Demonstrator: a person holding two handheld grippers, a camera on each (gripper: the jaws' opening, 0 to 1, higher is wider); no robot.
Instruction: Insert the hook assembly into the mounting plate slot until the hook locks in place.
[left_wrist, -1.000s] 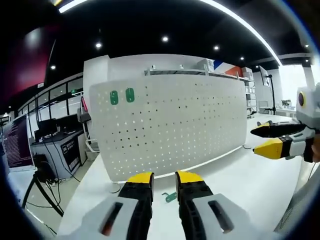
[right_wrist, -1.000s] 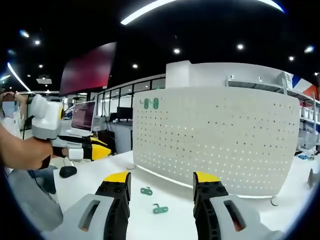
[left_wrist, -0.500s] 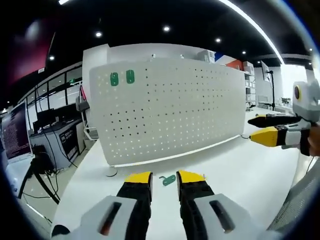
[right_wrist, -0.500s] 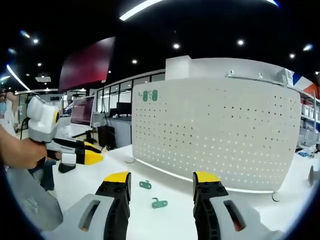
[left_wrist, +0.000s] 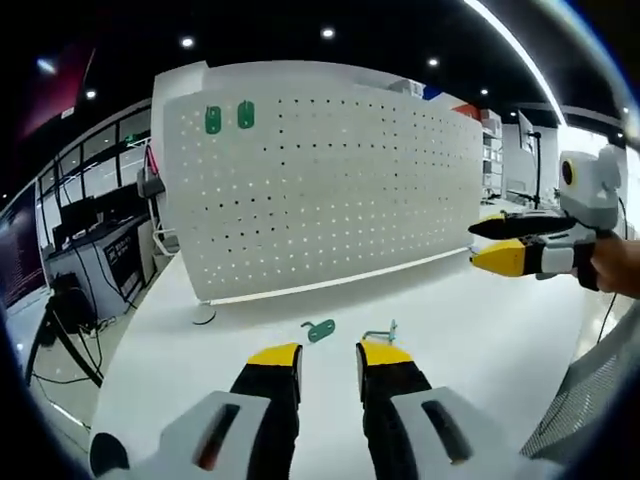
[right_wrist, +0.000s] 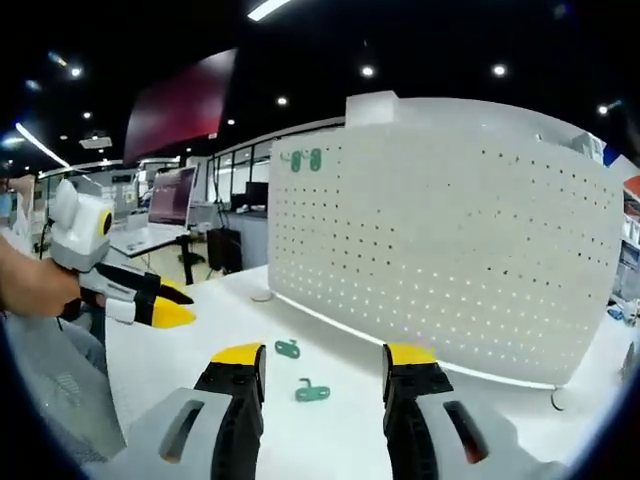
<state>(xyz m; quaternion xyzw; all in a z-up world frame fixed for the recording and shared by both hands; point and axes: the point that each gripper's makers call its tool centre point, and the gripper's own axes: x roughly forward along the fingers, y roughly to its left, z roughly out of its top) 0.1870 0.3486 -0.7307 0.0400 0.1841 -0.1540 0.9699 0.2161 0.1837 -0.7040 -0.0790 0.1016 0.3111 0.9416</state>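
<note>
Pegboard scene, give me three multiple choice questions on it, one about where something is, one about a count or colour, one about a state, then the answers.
1. Where do the loose hooks lie?
A. On the white table in front of the pegboard
B. On the floor
C. In a bin

2. How many green hooks hang at the pegboard's upper left corner?
A. None
B. Two
C. Five

3. What state is the right gripper in?
A. Shut on a hook
B. Open and empty
C. Shut on a cable

Answers:
1. A, the hooks rest on the table before the pegboard.
2. B, a pair of mounted hooks sits side by side there.
3. B, the right gripper shows its jaws apart with only table between them; the left gripper also holds nothing.
</note>
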